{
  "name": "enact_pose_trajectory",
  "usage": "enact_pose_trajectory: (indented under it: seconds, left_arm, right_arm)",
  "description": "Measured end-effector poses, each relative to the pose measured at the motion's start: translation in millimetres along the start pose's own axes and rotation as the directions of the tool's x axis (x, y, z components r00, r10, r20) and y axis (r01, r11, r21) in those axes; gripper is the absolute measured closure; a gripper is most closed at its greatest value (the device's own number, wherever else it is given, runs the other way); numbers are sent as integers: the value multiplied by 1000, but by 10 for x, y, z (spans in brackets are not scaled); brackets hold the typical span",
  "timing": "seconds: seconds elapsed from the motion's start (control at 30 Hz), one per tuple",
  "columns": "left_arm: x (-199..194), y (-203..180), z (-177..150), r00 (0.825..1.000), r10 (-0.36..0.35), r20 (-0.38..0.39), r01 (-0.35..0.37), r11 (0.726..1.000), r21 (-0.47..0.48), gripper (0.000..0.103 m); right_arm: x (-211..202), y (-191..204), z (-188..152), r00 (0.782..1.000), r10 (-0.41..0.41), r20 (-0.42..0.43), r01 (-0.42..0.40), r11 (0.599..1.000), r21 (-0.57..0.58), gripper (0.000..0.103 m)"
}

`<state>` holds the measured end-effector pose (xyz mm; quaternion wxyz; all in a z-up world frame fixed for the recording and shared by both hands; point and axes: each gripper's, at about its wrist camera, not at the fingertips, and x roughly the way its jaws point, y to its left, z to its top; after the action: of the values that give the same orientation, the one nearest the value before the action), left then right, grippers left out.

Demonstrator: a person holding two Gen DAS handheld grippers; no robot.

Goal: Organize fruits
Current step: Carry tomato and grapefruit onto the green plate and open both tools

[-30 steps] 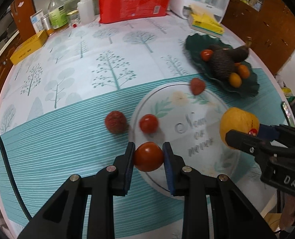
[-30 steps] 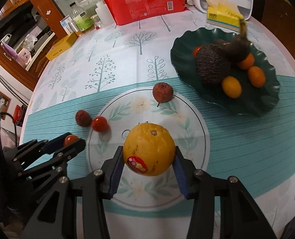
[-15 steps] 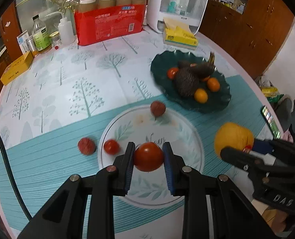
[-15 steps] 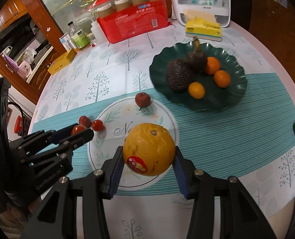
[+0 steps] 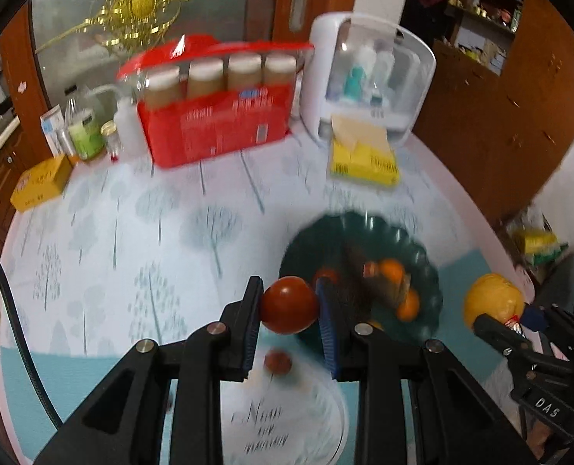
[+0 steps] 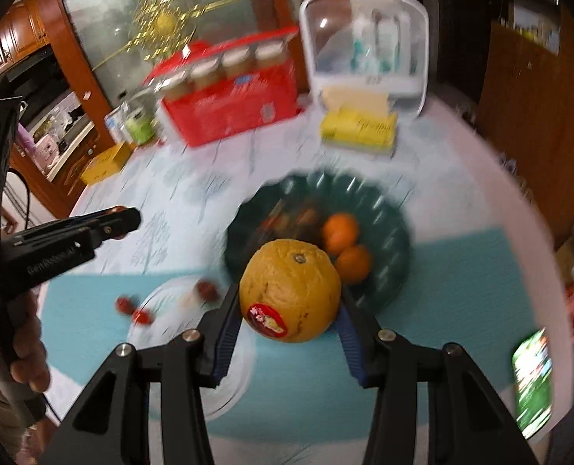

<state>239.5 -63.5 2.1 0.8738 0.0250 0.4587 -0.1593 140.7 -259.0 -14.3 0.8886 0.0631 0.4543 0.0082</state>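
My left gripper (image 5: 289,306) is shut on a red tomato (image 5: 289,304) and holds it high above the table, near the left rim of the dark green fruit plate (image 5: 428,271). My right gripper (image 6: 290,302) is shut on a large yellow-orange citrus (image 6: 290,290) with a red sticker, held above the near rim of the green plate (image 6: 393,240). The plate holds small oranges (image 6: 340,230) and dark fruit. Small red fruits (image 6: 206,290) lie on and beside the round pale placemat (image 6: 170,302). The right gripper with its citrus (image 5: 492,302) shows at the right of the left wrist view.
A red package of jars (image 5: 213,124), a white container (image 5: 368,81), a yellow tissue pack (image 5: 362,157), bottles (image 5: 85,131) and a yellow box (image 5: 41,186) stand at the table's far side. A phone (image 6: 533,379) lies near the right edge.
Both grippers have risen and moved forward toward the green plate, each still holding its fruit. The views are now motion-blurred.
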Motion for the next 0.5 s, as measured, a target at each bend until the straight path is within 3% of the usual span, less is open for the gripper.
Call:
enact_pose_trajectory:
  seconds: [0.1,0.23,0.5]
  left_arm:
    - [169,-142,260,999,41,21,-41,999,-4,77]
    - [531,-278,459,997,81,-8,-81,997,-3,77]
    - [1325,-390,419,987,91,-133,-94,996,-14,77]
  right_arm:
    - [72,-273,295,999,-22,48,22,1000,8,56]
    - [341,-580,516,998,-34,48,32,999,44,56]
    - [1136,-854,463,995,-43,-87,49,997,64,56]
